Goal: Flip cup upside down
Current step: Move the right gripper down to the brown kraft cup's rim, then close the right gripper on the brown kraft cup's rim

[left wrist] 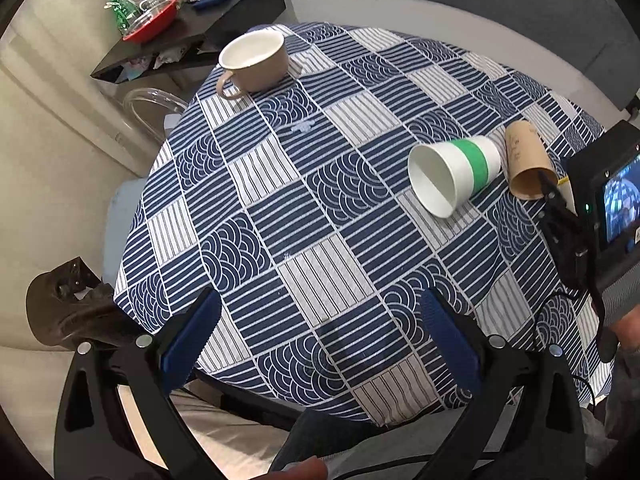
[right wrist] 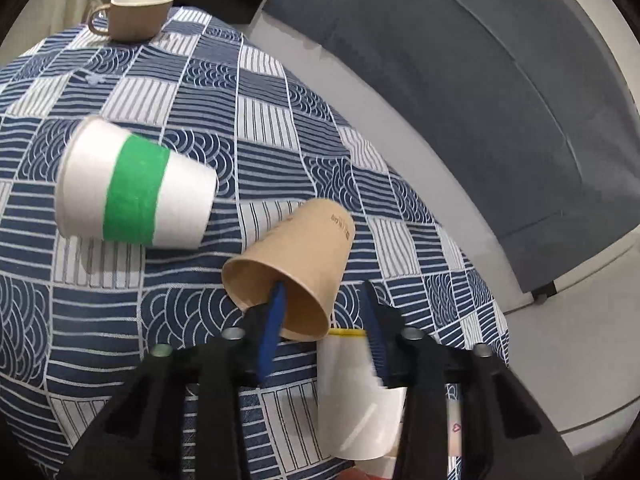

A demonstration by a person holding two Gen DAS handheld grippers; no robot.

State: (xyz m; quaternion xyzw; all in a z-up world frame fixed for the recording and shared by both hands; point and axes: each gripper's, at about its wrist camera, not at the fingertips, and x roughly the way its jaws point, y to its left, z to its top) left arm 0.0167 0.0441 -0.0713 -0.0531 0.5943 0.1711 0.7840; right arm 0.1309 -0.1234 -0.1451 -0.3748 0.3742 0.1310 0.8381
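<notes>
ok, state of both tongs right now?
Left tongs: open, holding nothing.
Right tongs: open, one finger inside the tipped brown paper cup, not gripping.

The left wrist view looks down from high over the near table edge, across the tablecloth (left wrist: 304, 216). The right wrist view sits low and close by the brown paper cup (right wrist: 296, 256). Both share the green-banded cup (left wrist: 456, 172) and mug (right wrist: 136, 14).
</notes>
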